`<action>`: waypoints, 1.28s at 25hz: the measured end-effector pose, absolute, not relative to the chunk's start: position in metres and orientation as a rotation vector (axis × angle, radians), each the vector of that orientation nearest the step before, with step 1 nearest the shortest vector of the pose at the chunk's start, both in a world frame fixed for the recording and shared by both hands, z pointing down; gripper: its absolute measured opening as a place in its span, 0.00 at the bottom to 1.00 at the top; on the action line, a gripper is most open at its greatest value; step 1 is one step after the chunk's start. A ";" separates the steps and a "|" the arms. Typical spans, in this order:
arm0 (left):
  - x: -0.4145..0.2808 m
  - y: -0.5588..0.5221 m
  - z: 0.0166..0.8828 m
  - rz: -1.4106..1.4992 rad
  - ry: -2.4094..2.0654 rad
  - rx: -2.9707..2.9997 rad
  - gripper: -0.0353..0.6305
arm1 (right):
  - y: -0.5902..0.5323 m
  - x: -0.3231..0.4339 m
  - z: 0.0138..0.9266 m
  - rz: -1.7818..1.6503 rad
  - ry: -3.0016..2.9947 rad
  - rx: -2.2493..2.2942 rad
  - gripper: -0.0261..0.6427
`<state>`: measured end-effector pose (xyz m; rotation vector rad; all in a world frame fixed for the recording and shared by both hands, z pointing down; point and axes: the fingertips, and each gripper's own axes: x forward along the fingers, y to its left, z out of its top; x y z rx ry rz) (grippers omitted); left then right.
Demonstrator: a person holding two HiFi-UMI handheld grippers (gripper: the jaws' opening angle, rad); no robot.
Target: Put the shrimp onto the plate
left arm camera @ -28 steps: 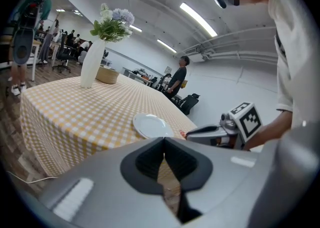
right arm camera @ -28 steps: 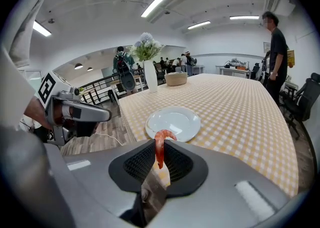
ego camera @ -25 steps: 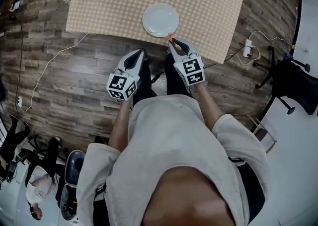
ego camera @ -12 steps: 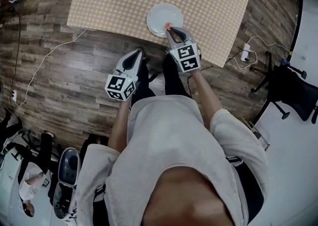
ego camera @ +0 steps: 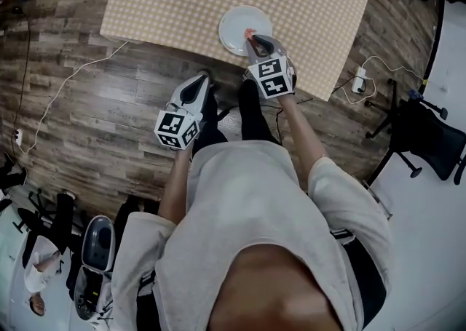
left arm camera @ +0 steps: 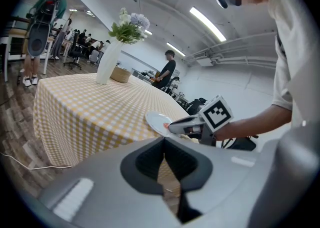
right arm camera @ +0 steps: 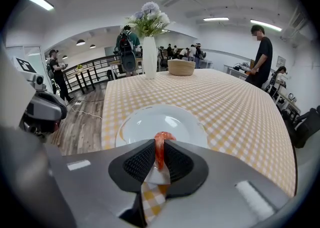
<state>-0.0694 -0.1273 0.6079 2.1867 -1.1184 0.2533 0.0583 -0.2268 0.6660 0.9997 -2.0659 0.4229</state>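
Pinching the orange shrimp (right arm camera: 161, 141) between its pads, the right claw (right arm camera: 159, 156) hangs over the near edge of the white plate (right arm camera: 150, 122) on the checked desk (ego camera: 167, 2). The left claw (left arm camera: 164, 148) is pressed together with nothing in it. It is over the wooden floor (ego camera: 109, 97), back from the desk.

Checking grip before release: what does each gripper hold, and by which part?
Right gripper: the shrimp, pinched by its body, one end protruding over the plate. Left gripper: nothing, jaws shut.
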 end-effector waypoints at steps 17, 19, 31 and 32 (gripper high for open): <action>-0.072 -0.120 0.606 0.240 -1.143 2.179 0.07 | -0.228 0.064 0.666 0.476 -2.063 1.029 0.17; -0.072 -0.119 0.606 0.239 -1.146 2.179 0.07 | -0.228 0.066 0.665 0.505 -2.076 1.030 0.22; -0.080 -0.129 0.584 0.206 -1.151 2.226 0.07 | -0.221 0.055 0.636 0.483 -2.100 1.076 0.11; -0.080 -0.131 0.578 0.200 -1.151 2.239 0.07 | -0.219 0.054 0.630 0.469 -2.106 1.089 0.08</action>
